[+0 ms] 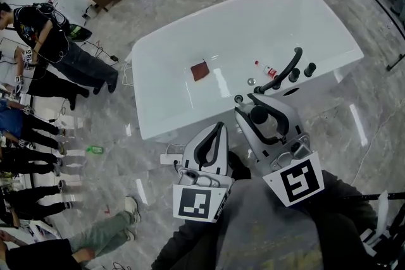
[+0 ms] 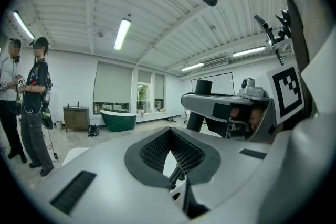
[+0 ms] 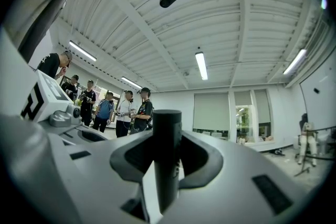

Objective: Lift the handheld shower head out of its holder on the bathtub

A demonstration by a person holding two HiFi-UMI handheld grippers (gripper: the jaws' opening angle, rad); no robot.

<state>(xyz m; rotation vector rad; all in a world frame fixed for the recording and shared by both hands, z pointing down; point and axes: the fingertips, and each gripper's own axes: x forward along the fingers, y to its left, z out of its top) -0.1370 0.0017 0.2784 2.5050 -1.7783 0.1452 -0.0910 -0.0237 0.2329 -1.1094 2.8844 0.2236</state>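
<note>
The black, stick-shaped shower head [image 3: 167, 149] is clamped upright between the jaws of the right gripper [image 1: 256, 107], just beside the near rim of the white bathtub [image 1: 158, 117]. Whether its lower end is clear of the holder cannot be told. It is judged stiff, light and smooth, so it is best gripped mid-shaft. The left gripper [image 1: 219, 128] is closed and empty. One shower head, one curved spout [image 1: 288, 66], two knobs [image 1: 309, 69], one cloth [image 1: 200, 71] and one bottle [image 1: 266, 68] are counted.

A white bathtub [image 1: 253, 9] stands on the grey marble floor [image 1: 380, 104]. In it lie a brown cloth [image 1: 200, 71] and a red-capped bottle [image 1: 266, 68]. A green bottle [image 1: 95, 149] lies on the floor.
</note>
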